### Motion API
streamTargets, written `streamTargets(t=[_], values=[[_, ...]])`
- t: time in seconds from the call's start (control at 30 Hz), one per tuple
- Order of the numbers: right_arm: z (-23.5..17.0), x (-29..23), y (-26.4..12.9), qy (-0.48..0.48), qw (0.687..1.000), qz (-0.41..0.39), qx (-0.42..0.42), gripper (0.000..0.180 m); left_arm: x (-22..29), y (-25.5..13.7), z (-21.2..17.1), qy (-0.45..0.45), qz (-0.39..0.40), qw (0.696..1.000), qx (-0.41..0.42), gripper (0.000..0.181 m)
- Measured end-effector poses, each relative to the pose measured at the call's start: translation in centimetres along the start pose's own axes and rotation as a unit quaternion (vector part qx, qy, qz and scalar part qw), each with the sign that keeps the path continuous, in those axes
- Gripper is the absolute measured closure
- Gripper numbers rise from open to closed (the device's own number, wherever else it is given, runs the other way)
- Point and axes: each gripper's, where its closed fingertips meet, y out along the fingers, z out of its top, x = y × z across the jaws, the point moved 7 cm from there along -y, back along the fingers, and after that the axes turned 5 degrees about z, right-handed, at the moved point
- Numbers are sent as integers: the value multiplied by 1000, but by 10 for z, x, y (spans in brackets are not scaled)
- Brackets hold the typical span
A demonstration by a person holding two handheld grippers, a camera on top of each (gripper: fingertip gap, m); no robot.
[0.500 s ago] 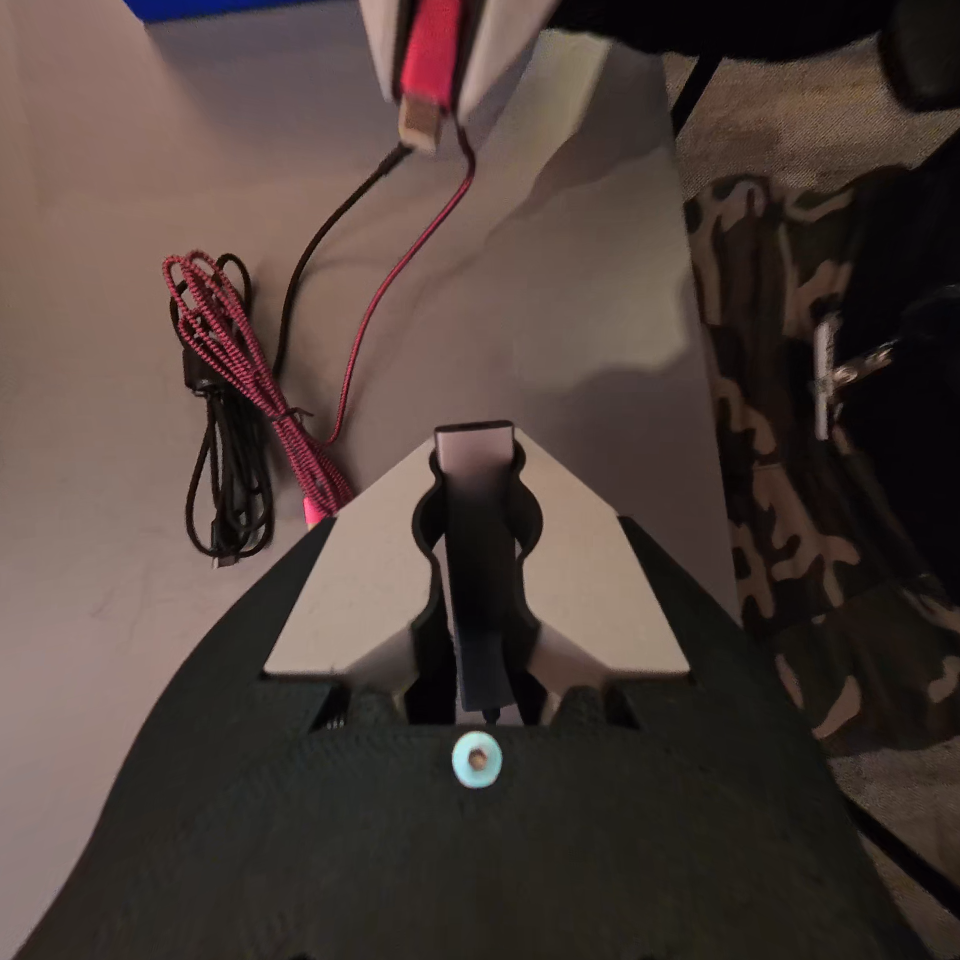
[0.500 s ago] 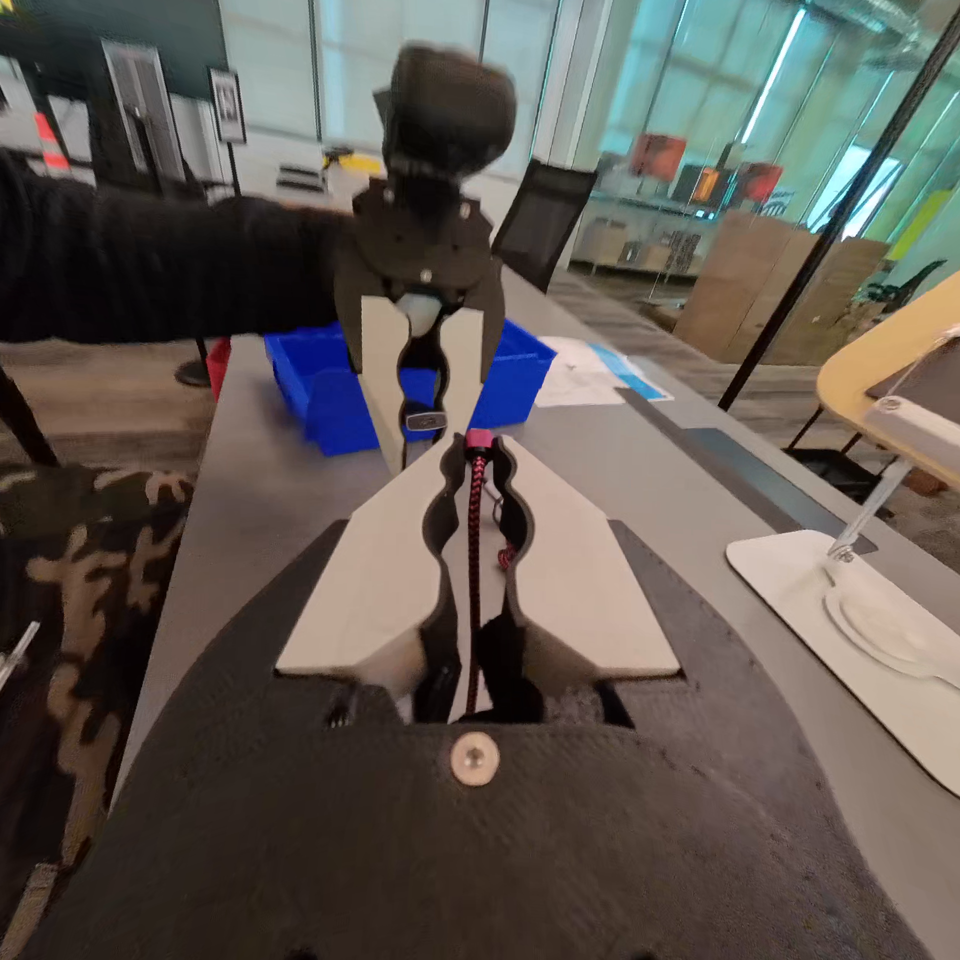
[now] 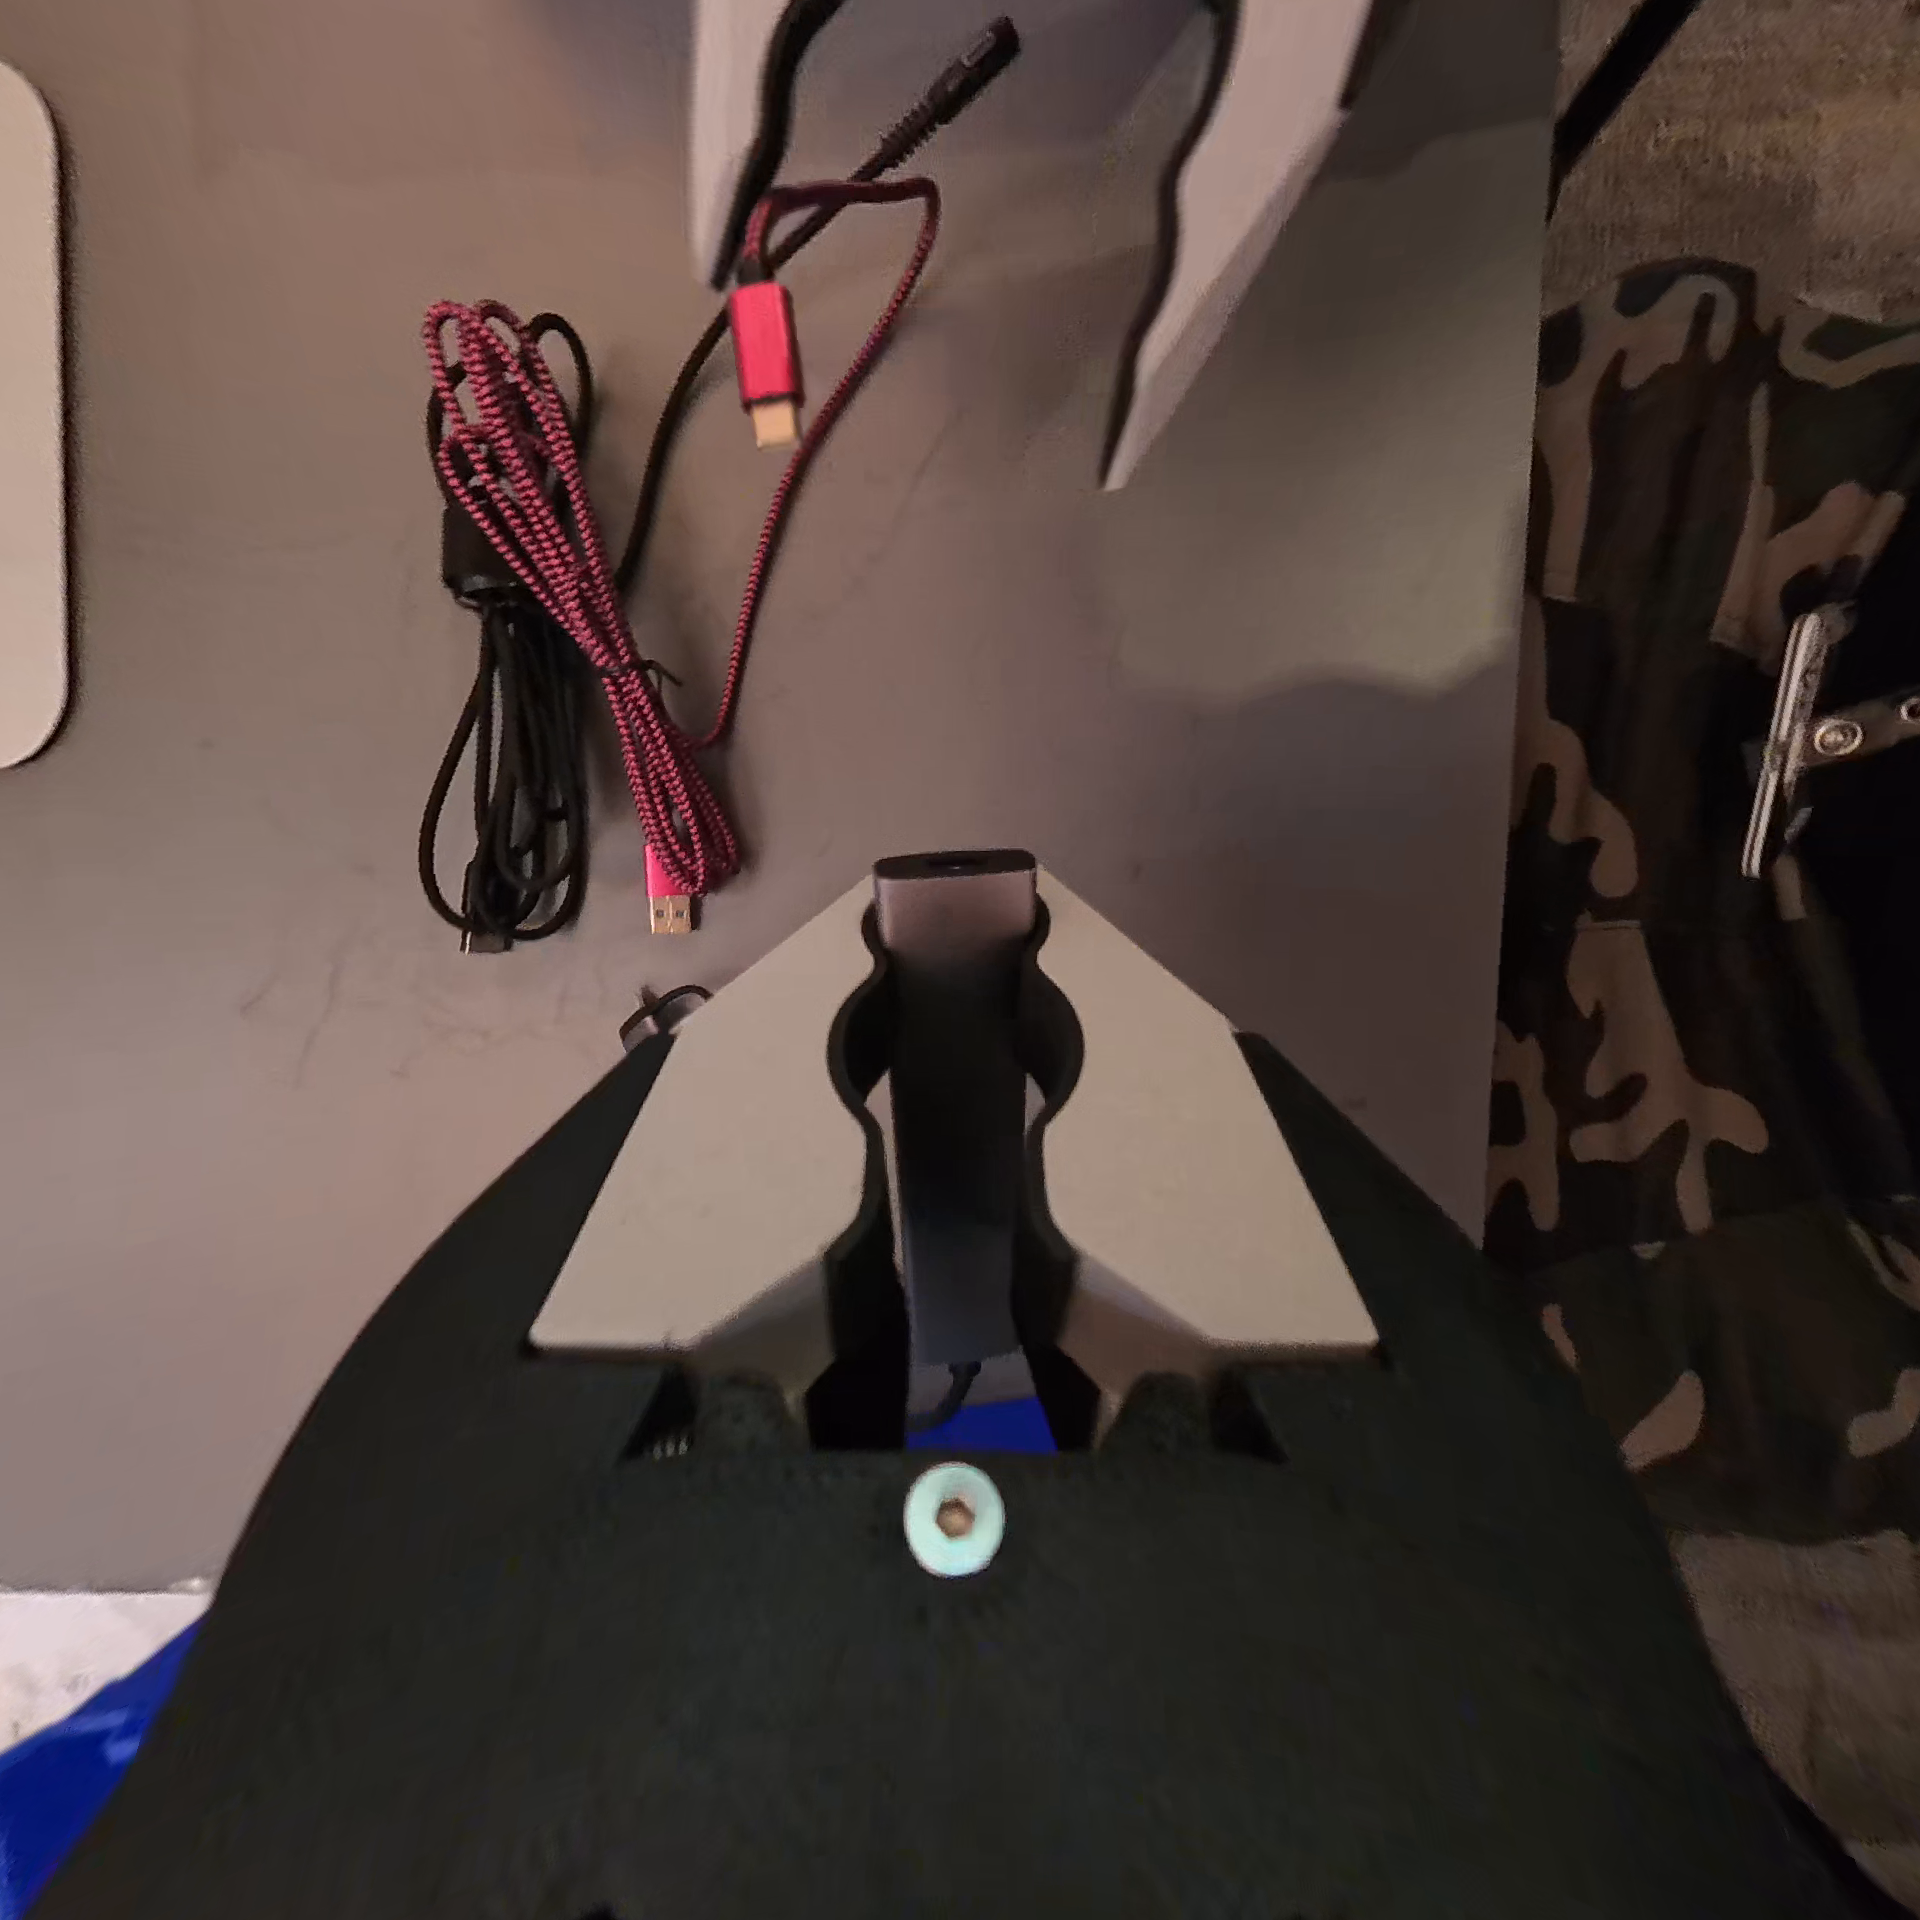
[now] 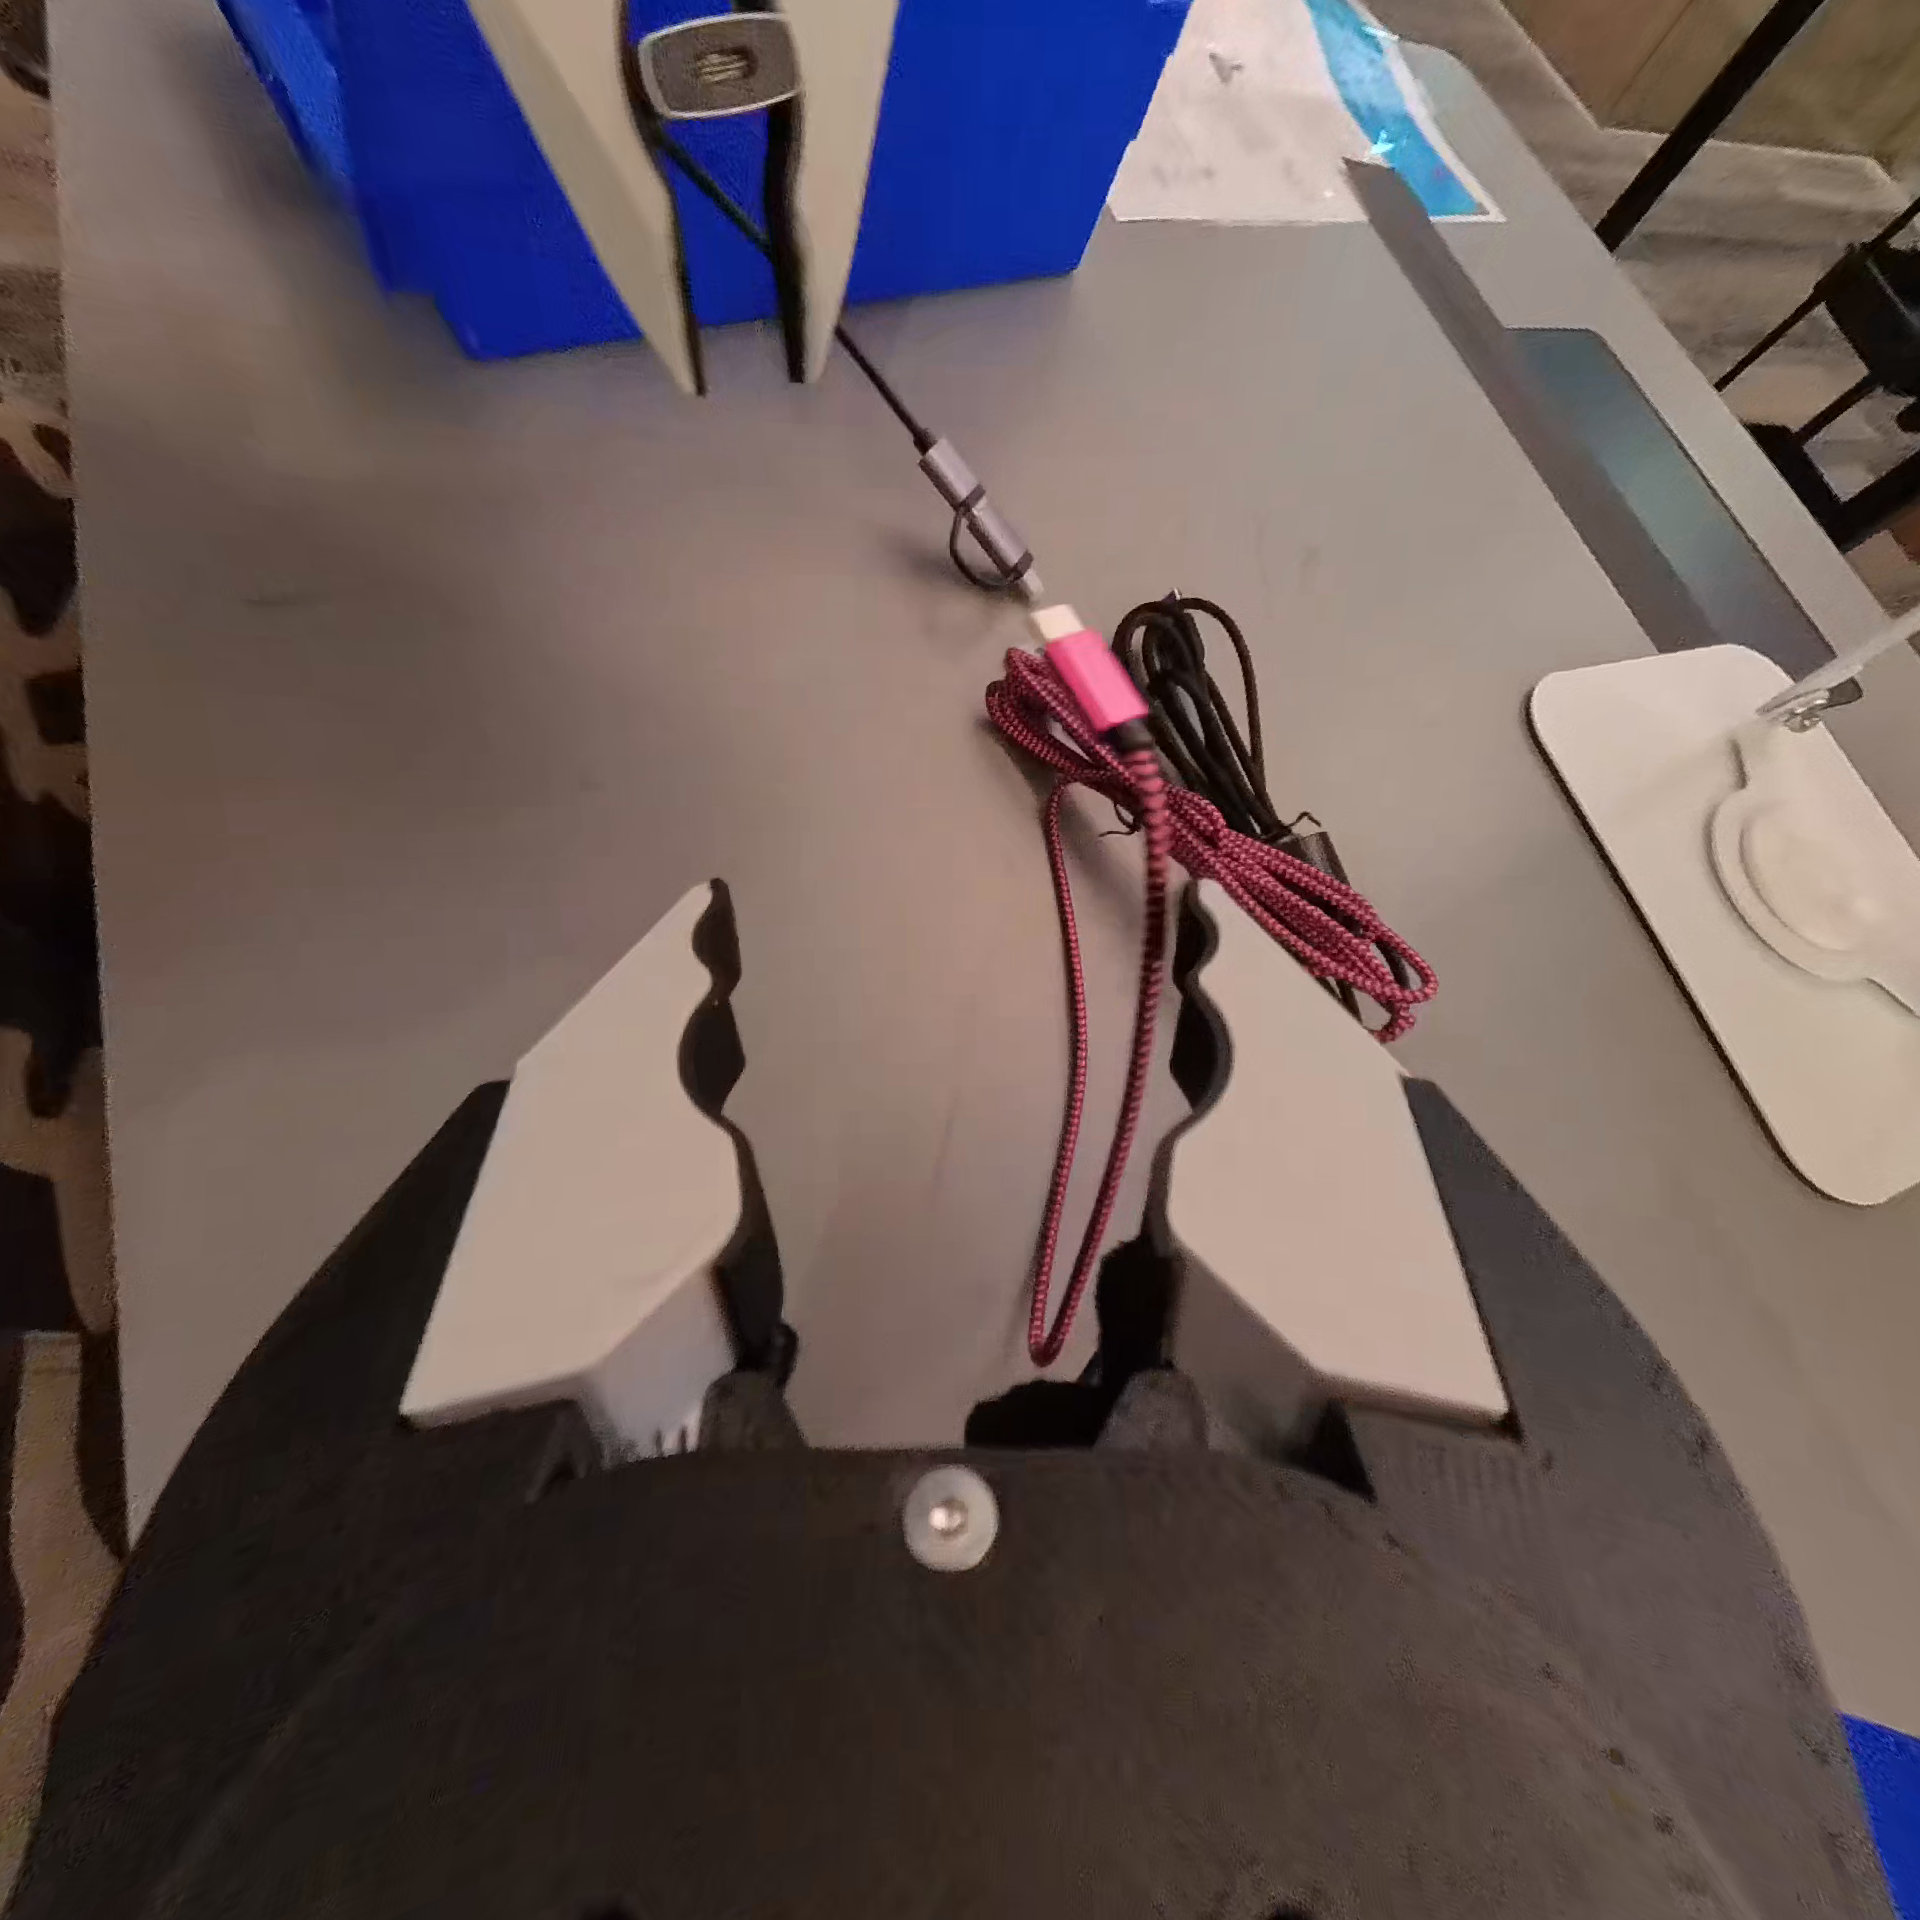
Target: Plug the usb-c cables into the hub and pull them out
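My left gripper is shut on the grey hub, whose port end sticks out past the fingertips. It also shows at the top of the right wrist view, with the hub between its fingers. The hub's own lead ends in a grey connector on the table. My right gripper is open and empty above the grey table; it shows open in the left wrist view. The red braided cable's plug lies loose ahead of it, also seen in the left wrist view. The coiled red and black cables lie beside it.
A blue bin stands behind the left gripper. A white stand base sits at the table's right. Camouflage fabric hangs past the table's edge. A black cable's plug lies between the right gripper's fingers. There is about 10 centimeters between the tips of the two grippers. Between my right fingertips and the white stand base there is roughly 30 centimeters.
My right gripper has opened and let go of the red plug, which now lies off the fingers by the coiled cables. Both views have tilted down toward the table. The left gripper still holds the hub.
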Motion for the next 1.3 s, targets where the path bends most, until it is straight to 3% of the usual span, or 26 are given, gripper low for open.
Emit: streamTargets(t=[0.03, 0.17, 0.23, 0.4, 0.53, 0.7, 0.83, 0.93, 1.1, 1.23, 1.3], values=[[3, -2, -3, -2, 1000, -2, 6, 97, -1, -1, 0, -9, 6, 1000, 6, 165], [25, -9, -20, -38, 997, -35, 51, 116, -5, -4, 4, -72, 15, 996, 57, 165], [36, -21, -18, -23, 997, 17, 75, 117, -7, -7, 8, -112, 12, 989, 94, 165], [46, -40, 17, 18, 993, 64, 99, 114, -10, -12, 26, -225, -9, 953, 202, 164], [51, -42, 47, 85, 982, 97, 141, 103, -16, -8, 34, -306, 18, 918, 252, 165], [57, -41, 64, 147, 963, 123, 188, 125, -19, 1, 38, -370, 39, 883, 285, 164], [56, -37, 66, 179, 954, 143, 194, 157, -19, 6, 41, -381, 53, 876, 293, 164], [51, -37, 65, 191, 954, 147, 177, 160, -19, 9, 39, -378, 59, 880, 283, 164], [34, -48, 67, 233, 934, 238, 132, 170, -10, 21, 24, -384, 39, 892, 236, 160], [14, -61, 72, 243, 927, 270, 87, 172, 1, 35, 9, -397, 35, 892, 211, 139], [6, -64, 70, 256, 920, 289, 69, 172, 6, 38, 2, -401, 33, 891, 209, 142]])
